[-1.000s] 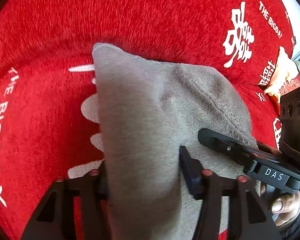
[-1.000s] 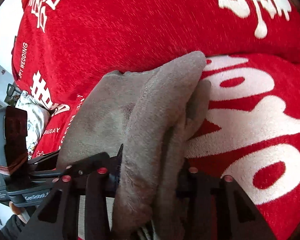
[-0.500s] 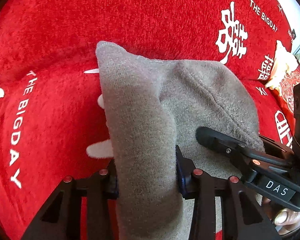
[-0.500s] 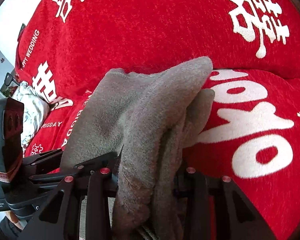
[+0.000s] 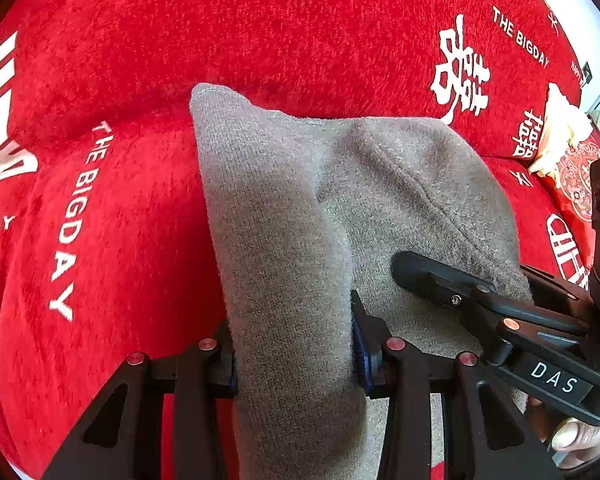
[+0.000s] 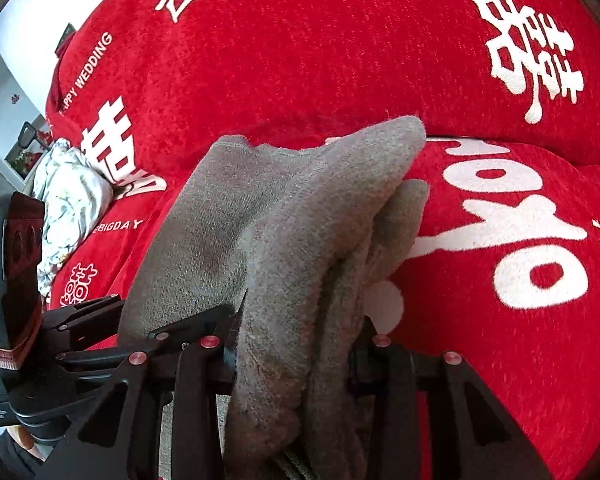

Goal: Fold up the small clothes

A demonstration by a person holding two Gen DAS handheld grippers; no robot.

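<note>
Grey knitted cloth fills the gap between the fingers of both grippers. The left gripper [image 5: 294, 354] pinches a thick bunched fold of the grey garment [image 5: 340, 184], its pads pressed into the fabric on either side; its jaws have just been closing on that fold. The right gripper [image 6: 296, 354] clamps another bundle of the same garment [image 6: 284, 208], several layers squeezed between its pads.

In the left wrist view the garment rises from the jaws as a rounded ridge toward a blunt corner at the upper left, and spreads rightward in a smoother sheet with a seam running diagonally across it. The right gripper's black finger [image 5: 440, 276] lies against that sheet at the lower right, and part of the person's hand [image 5: 580, 436] shows beneath it.

In the right wrist view the cloth fans up from the jaws into a pointed flap at the upper right, with the left gripper's black body at the far left edge.

Under and around the garment lies a red plush cover [image 5: 140, 240] printed with white letters and characters. A pale floral cushion [image 6: 66, 208] rests on it at the left.
</note>
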